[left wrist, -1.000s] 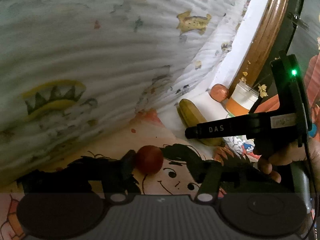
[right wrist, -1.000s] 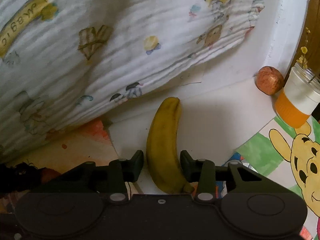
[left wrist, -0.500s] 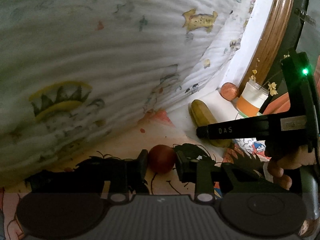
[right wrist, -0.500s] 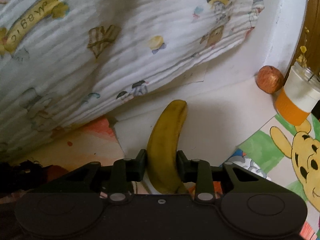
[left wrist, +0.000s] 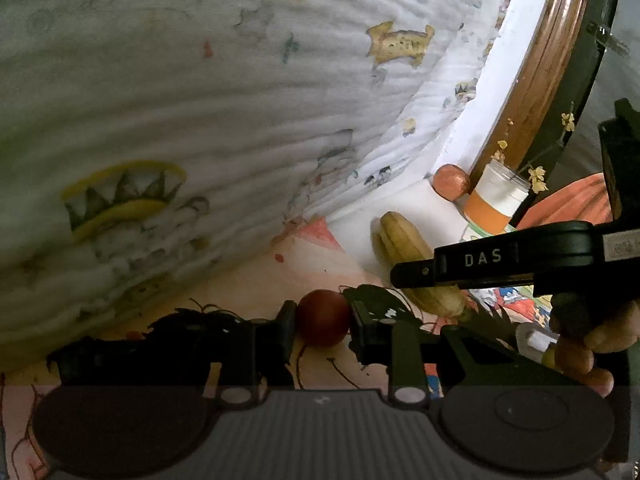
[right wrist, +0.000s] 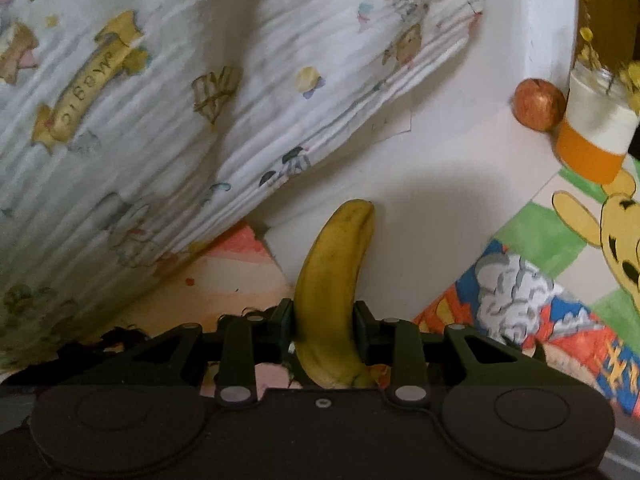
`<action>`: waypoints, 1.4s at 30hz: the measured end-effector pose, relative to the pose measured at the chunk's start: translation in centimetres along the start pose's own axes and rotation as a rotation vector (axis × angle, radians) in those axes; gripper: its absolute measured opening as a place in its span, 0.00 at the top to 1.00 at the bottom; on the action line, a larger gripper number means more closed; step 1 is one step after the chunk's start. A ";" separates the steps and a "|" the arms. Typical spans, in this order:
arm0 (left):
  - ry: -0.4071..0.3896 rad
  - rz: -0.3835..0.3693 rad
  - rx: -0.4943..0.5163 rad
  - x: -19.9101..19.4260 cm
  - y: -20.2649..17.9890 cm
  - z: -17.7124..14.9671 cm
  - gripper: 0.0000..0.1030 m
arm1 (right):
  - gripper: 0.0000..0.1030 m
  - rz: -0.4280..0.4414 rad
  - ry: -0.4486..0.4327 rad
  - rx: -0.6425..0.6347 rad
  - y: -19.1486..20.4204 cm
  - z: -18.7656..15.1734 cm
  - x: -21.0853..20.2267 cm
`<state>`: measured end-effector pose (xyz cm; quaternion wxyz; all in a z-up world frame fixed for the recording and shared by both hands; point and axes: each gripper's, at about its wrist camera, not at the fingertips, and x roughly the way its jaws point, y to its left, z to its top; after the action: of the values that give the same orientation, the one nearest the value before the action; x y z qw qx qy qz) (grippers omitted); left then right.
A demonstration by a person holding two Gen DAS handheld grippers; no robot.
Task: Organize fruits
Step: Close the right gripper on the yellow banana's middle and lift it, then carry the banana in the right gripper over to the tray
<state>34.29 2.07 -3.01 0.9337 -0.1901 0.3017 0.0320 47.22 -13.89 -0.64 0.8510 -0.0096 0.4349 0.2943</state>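
**Both fruits clamped at once now**

The left hand-held gripper (left wrist: pixel 322 320) has been closed down onto the small red fruit (left wrist: pixel 323 317); a second ago the jaws stood wide with the fruit just inside the left finger, and now both pads are pressed against its sides. The fruit is pinned low over the cartoon drawing sheet (left wrist: pixel 256 280) and doesn't look lifted yet, though that can't be told for sure.

The right hand-held gripper (right wrist: pixel 323 322) has been tightened on the banana (right wrist: pixel 334 280) too. The jaws were slightly apart around it before; now the pads are squeezed onto its lower half, near the stem end. The banana's tip looks raised and swung a bit off the white surface (right wrist: pixel 440 208), so the lift has probably been started on this side. From the left view the right hand-held gripper is seen reaching across the banana, with the person's hand (left wrist: pixel 592 336) on its grip.

Further out, a brown-red apple (right wrist: pixel 536 106) is left sitting against the white wall corner, touching or just beside the orange-and-white jar (right wrist: pixel 592 136) with yellow flowers. A patterned cloth (right wrist: pixel 200 80) is draped over the background.

So the grasp step looks done for two fruits. Carrying them off is what's left, plus the apple. No basket or bowl can be spotted, so the destination can't be called.
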 end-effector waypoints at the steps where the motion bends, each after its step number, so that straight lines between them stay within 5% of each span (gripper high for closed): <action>1: 0.005 -0.006 -0.002 -0.1 0.0 0.0 0.70 | 0.68 0.009 0.001 0.010 -0.1 -0.2 -0.2; 27: -0.011 -0.044 0.010 -6.0 -1.0 -0.9 0.70 | 0.68 0.221 -0.088 0.235 -0.8 -5.8 -6.9; 42: -0.080 -0.120 0.069 -11.2 -5.8 -1.7 0.70 | 0.68 0.098 -0.331 0.249 -3.4 -10.5 -17.7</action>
<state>25.21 -3.30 4.11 0.9513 -0.1742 0.2529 -0.0269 33.30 -28.27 5.16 0.8901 0.1653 0.3221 0.2769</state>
